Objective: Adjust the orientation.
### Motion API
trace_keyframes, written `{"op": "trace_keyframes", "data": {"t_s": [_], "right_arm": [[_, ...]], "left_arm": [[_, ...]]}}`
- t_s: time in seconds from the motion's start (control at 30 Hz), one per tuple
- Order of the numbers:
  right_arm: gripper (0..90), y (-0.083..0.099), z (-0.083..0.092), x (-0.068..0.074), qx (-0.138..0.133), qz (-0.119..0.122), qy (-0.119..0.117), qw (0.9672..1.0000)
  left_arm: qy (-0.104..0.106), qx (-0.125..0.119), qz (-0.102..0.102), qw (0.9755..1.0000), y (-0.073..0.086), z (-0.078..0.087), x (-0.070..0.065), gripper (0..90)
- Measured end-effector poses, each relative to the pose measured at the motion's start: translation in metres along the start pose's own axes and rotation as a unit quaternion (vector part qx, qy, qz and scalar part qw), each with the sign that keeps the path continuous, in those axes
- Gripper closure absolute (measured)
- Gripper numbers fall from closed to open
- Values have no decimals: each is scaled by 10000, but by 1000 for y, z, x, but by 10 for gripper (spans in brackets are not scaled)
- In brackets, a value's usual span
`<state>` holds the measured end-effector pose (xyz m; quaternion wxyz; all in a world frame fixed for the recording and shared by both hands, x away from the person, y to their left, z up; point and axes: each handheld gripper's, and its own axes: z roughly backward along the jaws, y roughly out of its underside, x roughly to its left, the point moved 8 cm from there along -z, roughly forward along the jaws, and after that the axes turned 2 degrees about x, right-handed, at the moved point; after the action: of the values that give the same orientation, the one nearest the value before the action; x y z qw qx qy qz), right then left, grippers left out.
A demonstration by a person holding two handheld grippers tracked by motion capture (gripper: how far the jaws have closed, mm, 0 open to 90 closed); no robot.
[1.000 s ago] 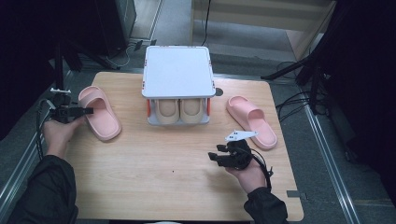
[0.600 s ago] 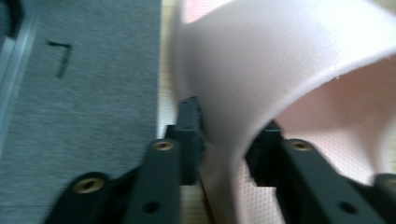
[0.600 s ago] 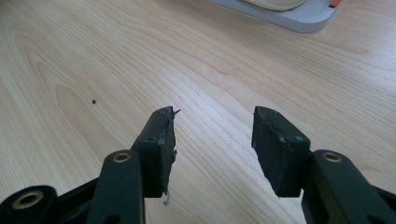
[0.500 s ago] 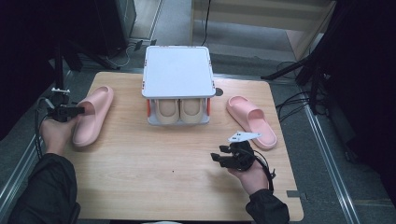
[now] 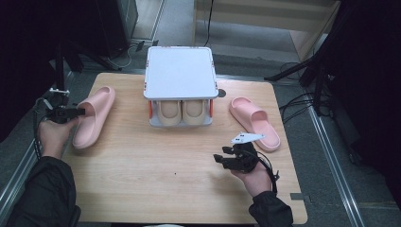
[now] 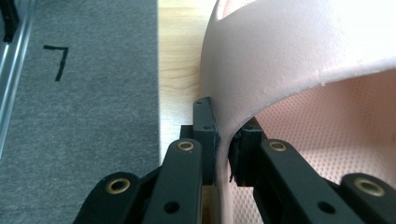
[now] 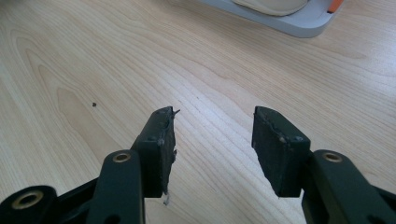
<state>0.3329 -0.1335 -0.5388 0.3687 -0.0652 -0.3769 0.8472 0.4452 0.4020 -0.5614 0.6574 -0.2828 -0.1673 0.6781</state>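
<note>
On the left of the wooden table (image 5: 156,179) lies a pink slipper (image 5: 97,113). My left gripper (image 5: 78,112) has just been closing and is now shut on the edge of that slipper's strap. In the left gripper view the left gripper (image 6: 226,140) pinches the thin pink slipper (image 6: 289,60) wall between both pads. A second pink slipper (image 5: 255,120) rests on the right side. In front of it my right gripper (image 5: 222,158) is open, apart from it. The right gripper view has the right gripper (image 7: 212,135) over bare wood with nothing between its fingers.
A white two-level shoe rack (image 5: 179,71) stands at the back middle of the table, with a beige pair of shoes (image 5: 182,111) on its lower shelf. Its corner (image 7: 303,25) lies ahead of my right gripper. Grey floor (image 6: 79,93) borders the table's left edge.
The left gripper closed on the left slipper's strap, and the slipper swung round so its near end now points toward the table's left edge. The right gripper has not moved.
</note>
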Motion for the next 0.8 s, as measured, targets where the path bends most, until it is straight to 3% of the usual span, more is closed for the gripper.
{"op": "trace_keyframes", "data": {"t_s": [0.2, 0.43, 0.7, 0.8], "right_arm": [[497, -3, -1, 0, -2, -11, -24, 10000], [497, -9, -2, -1, -57, 16, -62, 10000], [497, -17, -9, 1, -55, 153, -161, 9997], [497, -20, -13, 4, -25, 207, -198, 9996]], "left_arm": [[141, -22, -29, 9999, 0, 17, -11, 828], [241, -69, -315, 9992, 7, 40, -33, 827], [436, 161, -728, 9963, 33, 56, -65, 826], [681, 200, -834, 9940, 44, 62, -83, 825]]}}
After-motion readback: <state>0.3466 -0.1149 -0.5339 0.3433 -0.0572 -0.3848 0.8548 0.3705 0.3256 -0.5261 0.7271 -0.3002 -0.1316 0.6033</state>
